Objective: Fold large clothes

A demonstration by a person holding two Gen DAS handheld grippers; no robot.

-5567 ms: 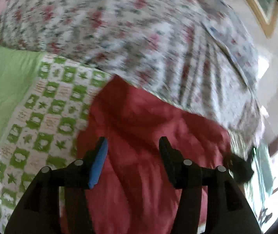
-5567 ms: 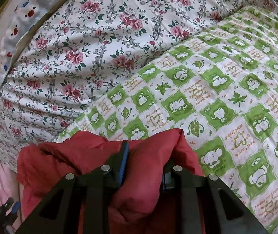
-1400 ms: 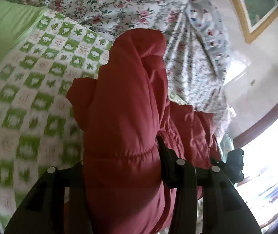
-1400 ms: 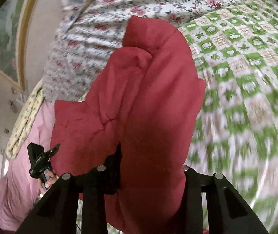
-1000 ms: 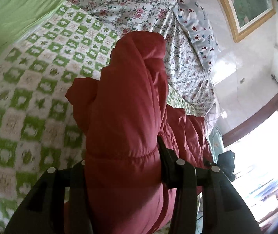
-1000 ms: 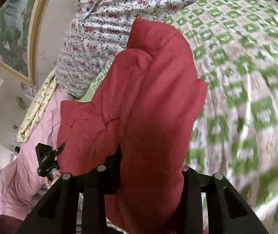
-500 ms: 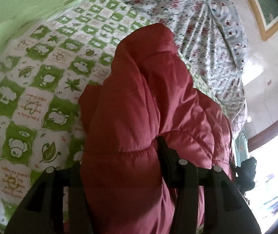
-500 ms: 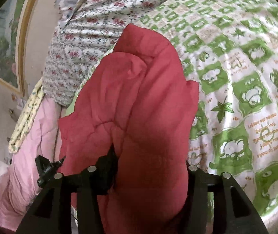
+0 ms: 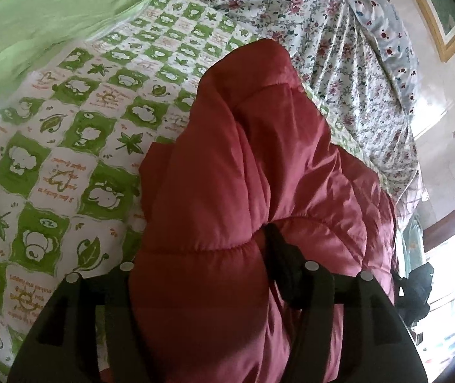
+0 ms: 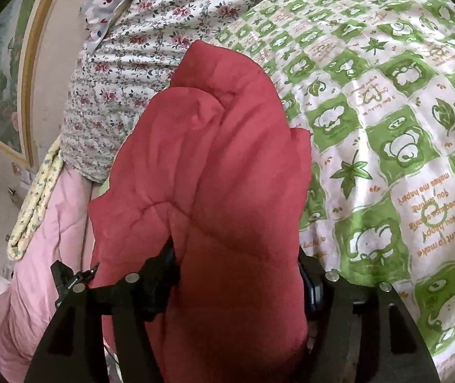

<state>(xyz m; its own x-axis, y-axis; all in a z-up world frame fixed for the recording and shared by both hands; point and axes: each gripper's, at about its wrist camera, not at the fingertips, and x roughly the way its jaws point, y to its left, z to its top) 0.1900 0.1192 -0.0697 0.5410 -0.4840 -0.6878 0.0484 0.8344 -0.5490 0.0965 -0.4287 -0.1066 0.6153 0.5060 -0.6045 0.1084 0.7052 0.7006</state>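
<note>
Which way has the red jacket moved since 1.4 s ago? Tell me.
Yes. The red jacket, clamped in both grippers, has come down toward the green checked quilt: the quilt's squares look far bigger and nearer around it now.

A green-checked quilt (image 9: 67, 146) is covering the bed. A floral duvet (image 9: 339, 32) is lying bunched beyond it, a spotted pillow (image 9: 387, 32) behind. A framed picture (image 10: 3, 89) is hanging on the wall. A pink blanket (image 10: 35, 255) is lying beside.
</note>
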